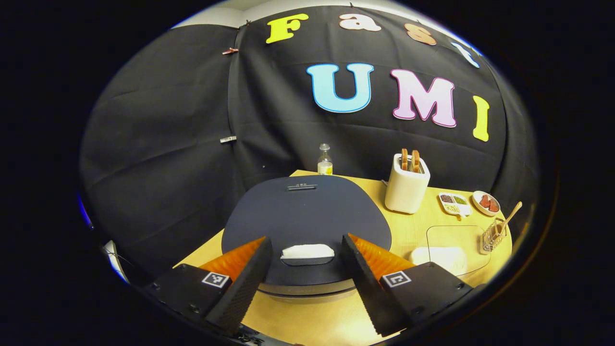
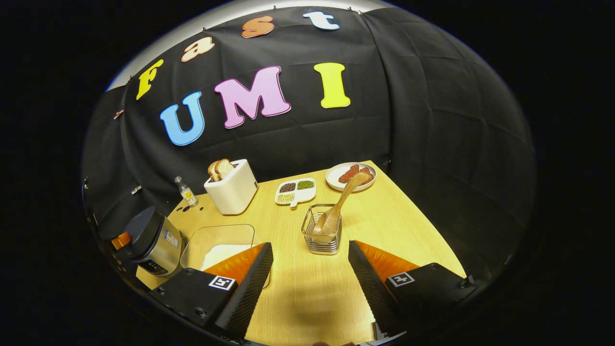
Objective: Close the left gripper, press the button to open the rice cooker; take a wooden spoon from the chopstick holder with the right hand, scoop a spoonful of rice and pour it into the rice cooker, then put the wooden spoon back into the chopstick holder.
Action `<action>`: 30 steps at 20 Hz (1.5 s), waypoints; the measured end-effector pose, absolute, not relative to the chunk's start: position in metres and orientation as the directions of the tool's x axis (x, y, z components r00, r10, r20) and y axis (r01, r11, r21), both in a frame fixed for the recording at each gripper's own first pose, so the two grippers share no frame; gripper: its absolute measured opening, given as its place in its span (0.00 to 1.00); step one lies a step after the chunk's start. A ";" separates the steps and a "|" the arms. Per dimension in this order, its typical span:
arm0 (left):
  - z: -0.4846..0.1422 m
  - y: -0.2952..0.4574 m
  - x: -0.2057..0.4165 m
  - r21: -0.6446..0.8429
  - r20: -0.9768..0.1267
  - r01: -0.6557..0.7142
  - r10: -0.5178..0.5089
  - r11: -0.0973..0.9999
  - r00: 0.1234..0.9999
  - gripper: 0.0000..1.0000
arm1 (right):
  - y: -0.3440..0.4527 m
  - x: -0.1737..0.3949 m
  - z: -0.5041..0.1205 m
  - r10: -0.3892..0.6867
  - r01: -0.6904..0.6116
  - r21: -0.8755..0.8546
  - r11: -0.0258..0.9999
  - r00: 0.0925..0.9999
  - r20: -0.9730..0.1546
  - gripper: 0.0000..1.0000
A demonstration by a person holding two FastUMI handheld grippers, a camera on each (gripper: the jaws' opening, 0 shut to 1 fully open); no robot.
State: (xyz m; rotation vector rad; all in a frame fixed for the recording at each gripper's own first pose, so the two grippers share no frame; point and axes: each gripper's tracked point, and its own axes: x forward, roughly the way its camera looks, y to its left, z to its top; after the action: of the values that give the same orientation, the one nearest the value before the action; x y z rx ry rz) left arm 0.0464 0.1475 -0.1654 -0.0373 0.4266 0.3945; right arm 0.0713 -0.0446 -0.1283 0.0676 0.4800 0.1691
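Observation:
The rice cooker (image 1: pixel 307 216) has a dark lid, which is down, and a white button (image 1: pixel 307 251) at the lid's front edge. My left gripper (image 1: pixel 307 283) hovers open just in front of it, one finger on each side of the button. In the right gripper view the cooker (image 2: pixel 151 240) stands at the far left. A wooden spoon (image 2: pixel 342 197) leans in the wire chopstick holder (image 2: pixel 322 235), straight ahead of my open right gripper (image 2: pixel 310 283). A clear container of rice (image 2: pixel 218 250) lies left of the holder. The holder (image 1: pixel 492 235) and the rice container (image 1: pixel 454 250) also appear at the right of the left gripper view.
A white toaster (image 2: pixel 233 187) with bread slices stands at the back, a small bottle (image 2: pixel 185 191) to its left. A divided dish of beans (image 2: pixel 294 191) and a plate of meat (image 2: pixel 350 175) lie behind the holder. The table's right edge (image 2: pixel 423 216) runs close by.

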 end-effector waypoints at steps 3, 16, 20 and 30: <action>-0.161 0.147 0.048 0.063 -0.397 -0.374 0.367 0.925 0.841 1.00 | -0.048 0.075 -0.132 0.206 -0.174 0.112 0.978 0.867 -0.453 0.99; -0.004 0.034 0.035 0.036 -0.058 -0.151 0.153 0.988 0.987 0.95 | -0.035 0.056 -0.001 0.146 -0.134 0.096 0.986 0.980 -0.135 0.98; 0.021 -0.006 0.011 0.000 -0.004 -0.031 0.031 1.000 1.000 0.95 | -0.026 0.019 0.035 0.132 -0.126 0.106 0.986 0.990 -0.054 0.99; 0.010 0.004 -0.017 -0.074 0.015 0.024 -0.023 0.997 1.000 0.95 | -0.016 -0.043 0.046 0.069 -0.069 -0.016 0.997 0.997 0.022 0.98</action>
State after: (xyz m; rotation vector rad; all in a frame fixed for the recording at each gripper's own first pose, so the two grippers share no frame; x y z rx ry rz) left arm -0.0171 0.0037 0.0104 -0.0740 -0.0145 -0.0240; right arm -0.0430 -0.0159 0.0457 -0.0148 -0.0223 0.0693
